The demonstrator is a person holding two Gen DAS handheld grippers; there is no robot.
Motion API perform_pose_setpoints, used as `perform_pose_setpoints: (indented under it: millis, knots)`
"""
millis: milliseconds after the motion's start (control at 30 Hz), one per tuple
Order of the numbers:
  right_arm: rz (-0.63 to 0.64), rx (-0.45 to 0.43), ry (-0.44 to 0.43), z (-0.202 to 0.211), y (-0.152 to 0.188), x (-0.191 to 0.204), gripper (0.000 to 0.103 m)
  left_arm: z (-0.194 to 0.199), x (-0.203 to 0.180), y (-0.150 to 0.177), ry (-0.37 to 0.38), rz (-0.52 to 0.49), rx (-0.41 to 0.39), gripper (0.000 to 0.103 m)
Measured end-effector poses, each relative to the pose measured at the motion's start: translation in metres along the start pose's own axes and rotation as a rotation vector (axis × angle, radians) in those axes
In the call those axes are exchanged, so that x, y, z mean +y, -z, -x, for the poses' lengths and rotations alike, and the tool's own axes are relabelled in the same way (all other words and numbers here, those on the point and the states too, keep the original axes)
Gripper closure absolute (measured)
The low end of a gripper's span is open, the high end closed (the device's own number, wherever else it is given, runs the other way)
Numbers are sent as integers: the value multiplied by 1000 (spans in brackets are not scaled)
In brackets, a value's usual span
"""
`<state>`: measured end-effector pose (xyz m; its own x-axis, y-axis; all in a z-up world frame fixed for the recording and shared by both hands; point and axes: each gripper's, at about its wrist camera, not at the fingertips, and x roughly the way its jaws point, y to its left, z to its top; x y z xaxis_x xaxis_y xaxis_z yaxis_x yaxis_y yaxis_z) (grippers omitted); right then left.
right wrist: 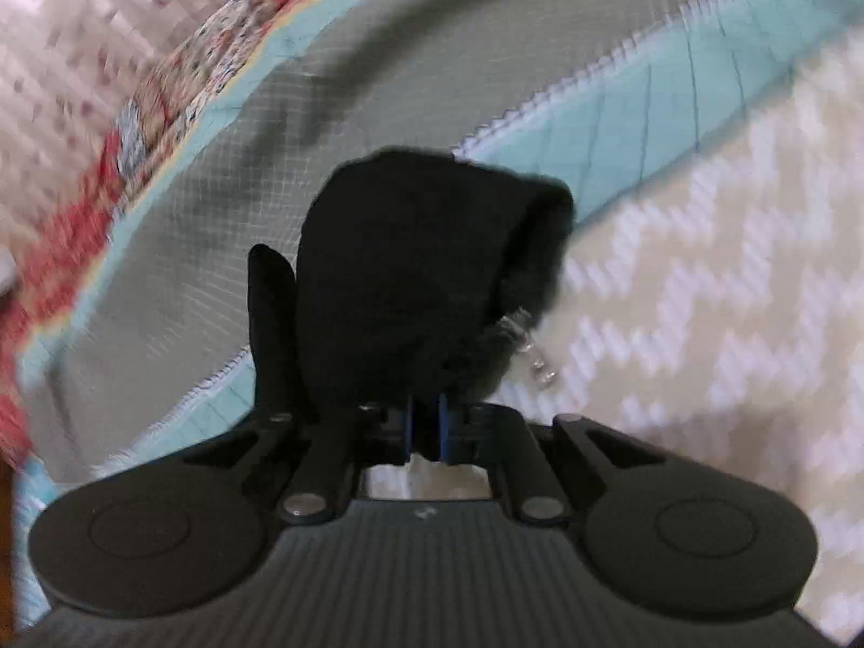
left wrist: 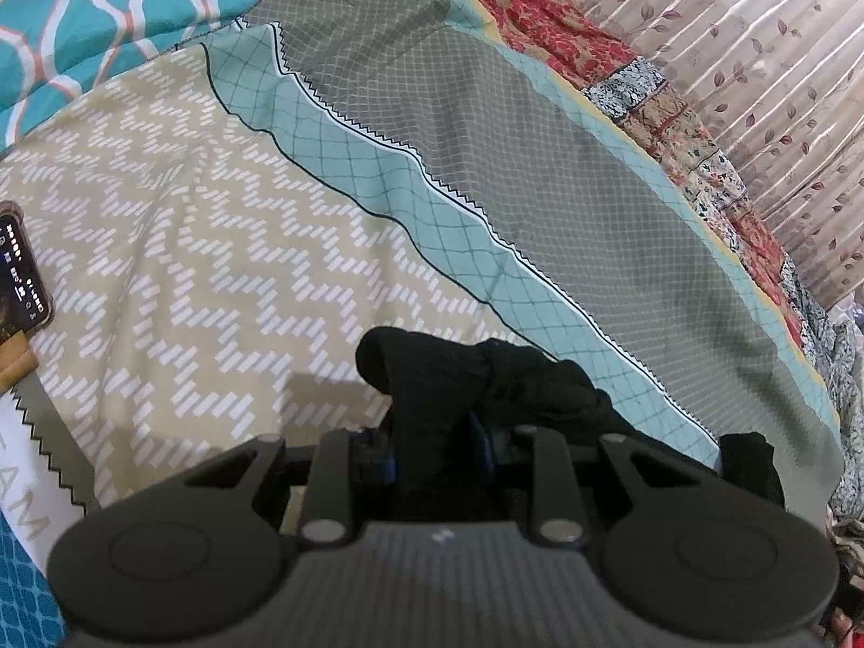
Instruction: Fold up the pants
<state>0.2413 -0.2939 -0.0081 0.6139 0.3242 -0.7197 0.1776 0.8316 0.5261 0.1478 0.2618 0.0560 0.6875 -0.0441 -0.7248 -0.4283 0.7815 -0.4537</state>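
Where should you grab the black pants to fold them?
By an edge, one bunch per gripper, coming from above. The left gripper and right gripper each already pinch a wad of the black pants; limp cloth only spreads flat when held at two separate edge points.

The pants are bunched between the fingers of the left gripper above the bedspread. A phone is lain at the spread's left edge — a pillow behind it, a curtain to the right. In the right wrist view, cloth is likewise draped over the right gripper.
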Motion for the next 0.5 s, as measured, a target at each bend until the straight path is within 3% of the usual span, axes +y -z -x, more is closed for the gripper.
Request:
perform_pose_setpoints:
  millis: [67, 167, 300, 333, 433, 467, 500]
  knots:
    - [130, -109, 27, 33, -10, 5, 92, 2, 2, -1, 4, 3, -2, 80]
    - [205, -276, 100, 89, -36, -15, 92, 6, 6, -1, 0, 7, -11, 80]
    - [210, -486, 377, 145, -70, -81, 89, 6, 13, 1, 2, 18, -8, 80]
    - [199, -496, 477, 154, -76, -102, 79, 4, 14, 2, 8, 24, 3, 80]
    - [125, -454, 742, 159, -77, -153, 65, 4, 14, 7, -4, 27, 0, 80]
    - [97, -433, 797, 160, -72, -166, 65, 5, 14, 7, 1, 30, -1, 80]
    - [58, -416, 795, 164, -66, -178, 65, 5, 13, 7, 5, 30, 1, 80]
